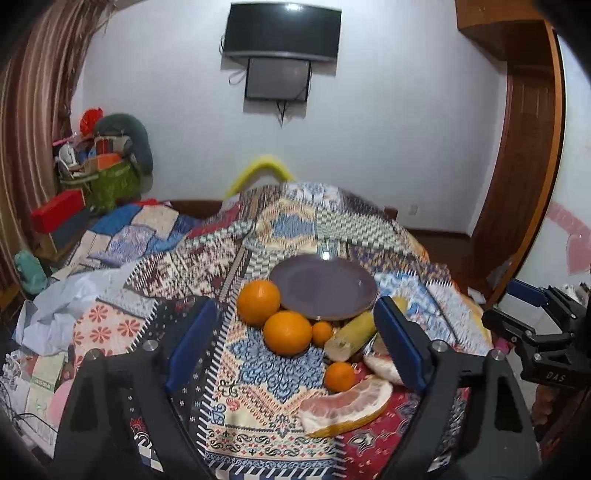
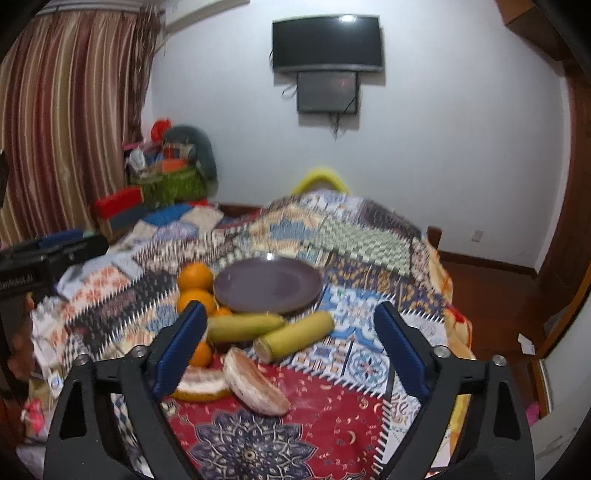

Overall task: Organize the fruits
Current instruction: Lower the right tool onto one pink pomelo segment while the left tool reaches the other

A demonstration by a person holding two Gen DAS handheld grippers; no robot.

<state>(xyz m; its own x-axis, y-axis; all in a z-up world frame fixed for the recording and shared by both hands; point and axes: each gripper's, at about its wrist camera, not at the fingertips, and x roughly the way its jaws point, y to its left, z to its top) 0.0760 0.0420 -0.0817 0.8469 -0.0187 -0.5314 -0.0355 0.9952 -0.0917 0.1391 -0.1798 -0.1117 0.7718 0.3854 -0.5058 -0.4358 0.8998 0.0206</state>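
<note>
An empty purple plate [image 1: 325, 288] [image 2: 267, 284] lies on the patchwork quilt. In front of it lie two big oranges [image 1: 258, 302] [image 1: 287, 333], two small oranges [image 1: 322, 333] [image 1: 339, 376], two corn cobs [image 2: 297, 336] [image 2: 243, 326] and two pomelo wedges [image 1: 345, 406] [image 2: 255, 384]. My left gripper [image 1: 295, 343] is open and empty, held above the oranges. My right gripper [image 2: 291, 347] is open and empty, above the corn and pomelo. The right gripper also shows at the right edge of the left wrist view [image 1: 535, 325].
The quilt [image 1: 258, 424] covers a bed or table. Crumpled white paper [image 1: 62, 306] lies at the left. Boxes and bags [image 1: 99, 170] are piled by the striped curtain [image 2: 66, 110]. A wooden door [image 1: 517, 166] stands at the right. A TV [image 1: 282, 31] hangs on the wall.
</note>
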